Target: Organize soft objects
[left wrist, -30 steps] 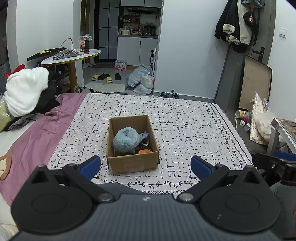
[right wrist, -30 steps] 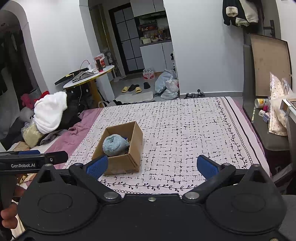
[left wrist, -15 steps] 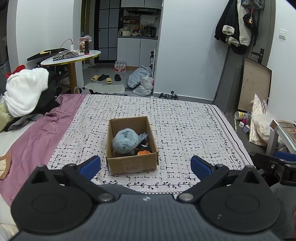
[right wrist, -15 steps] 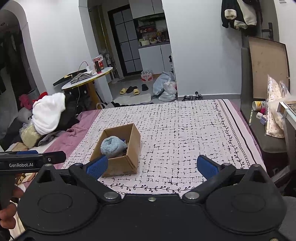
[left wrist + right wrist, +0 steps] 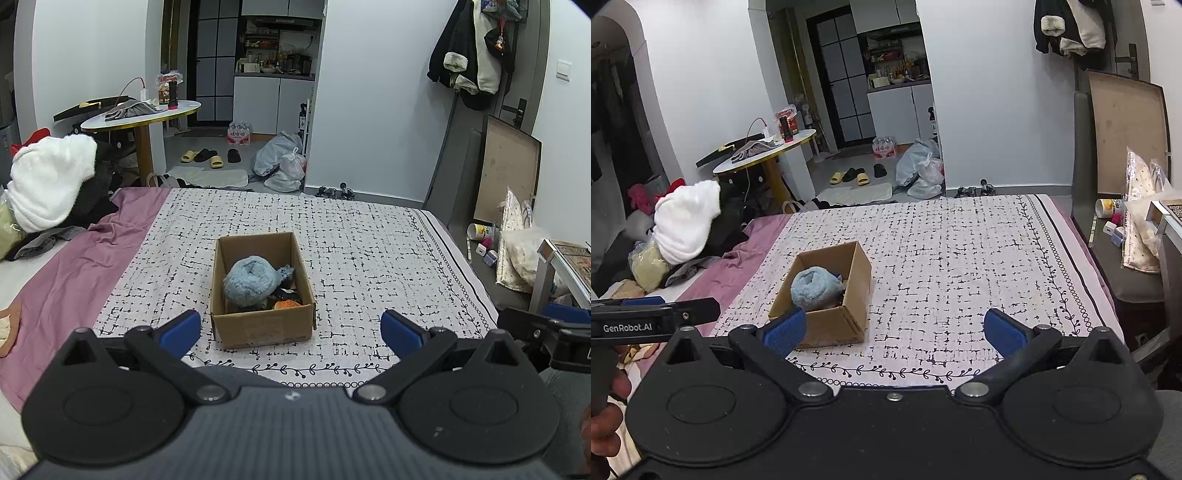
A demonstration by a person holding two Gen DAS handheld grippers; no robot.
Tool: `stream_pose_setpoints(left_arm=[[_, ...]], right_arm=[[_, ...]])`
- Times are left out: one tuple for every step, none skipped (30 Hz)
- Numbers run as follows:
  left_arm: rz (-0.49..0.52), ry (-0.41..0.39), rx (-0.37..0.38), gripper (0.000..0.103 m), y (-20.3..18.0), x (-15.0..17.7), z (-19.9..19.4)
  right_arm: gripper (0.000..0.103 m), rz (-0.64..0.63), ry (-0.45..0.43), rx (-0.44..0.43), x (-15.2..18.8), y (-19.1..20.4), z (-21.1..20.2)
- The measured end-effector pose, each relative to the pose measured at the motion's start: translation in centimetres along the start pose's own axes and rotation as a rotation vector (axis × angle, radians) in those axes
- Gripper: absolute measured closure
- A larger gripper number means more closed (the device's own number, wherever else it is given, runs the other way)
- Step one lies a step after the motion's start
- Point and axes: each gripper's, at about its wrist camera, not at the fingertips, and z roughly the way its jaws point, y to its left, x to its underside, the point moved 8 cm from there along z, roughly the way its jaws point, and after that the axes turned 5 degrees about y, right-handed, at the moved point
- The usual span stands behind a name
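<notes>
A: Where do the soft things sit?

B: In the cardboard box (image 5: 263,325), open-topped, on the patterned bedspread (image 5: 369,258) toward the near end of the bed. A fluffy blue plush (image 5: 251,281) fills most of it; beside that lie a dark item and an orange toy (image 5: 286,305) in the near right corner (the dark one is too small to make out).

A: And the grippers?

B: The left gripper (image 5: 291,328) hangs above the near edge of the bed with its jaws spread wide and nothing between them; the box shows in the gap. The right gripper (image 5: 892,328) has its jaws equally wide, also empty, and its left blue pad (image 5: 785,328) overlaps the near left corner of the box in view.

A: How much room is there?

B: Bare bedspread lies on all sides of the box, most of it to the right and beyond. The leaf-vine border (image 5: 1056,280) runs along the near and right edges. On the left a purple sheet (image 5: 74,273) takes over, with a heap of white and dark clothes (image 5: 51,184) past it.

A: Any writing?

B: "GenRobot.AI" on the side of the left gripper's body (image 5: 628,327), seen from the right wrist camera, with a hand (image 5: 607,424) below it. Labels elsewhere are too small to read.
</notes>
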Motion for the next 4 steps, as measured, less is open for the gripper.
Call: stream_pose_setpoints(left_arm=[[-0.003,-0.002,0.0,0.0,0.07,-0.02,0.03],[-0.005,-0.006,0.0,0.0,0.13,-0.05,0.02],[-0.006,-0.01,0.001,0.0,0.2,-0.1,-0.01],[-0.008,-0.014,0.002,0.0,0.26,-0.15,-0.05]], right_arm=[[0.0,0.001,0.001,0.001,0.02,-0.05,0.05],[0.0,0.002,0.002,0.003,0.05,-0.07,0.14],[0.0,0.004,0.002,0.005,0.04,-0.08,0.19],[0.0,0.007,-0.003,0.007,0.0,-0.02,0.22]])
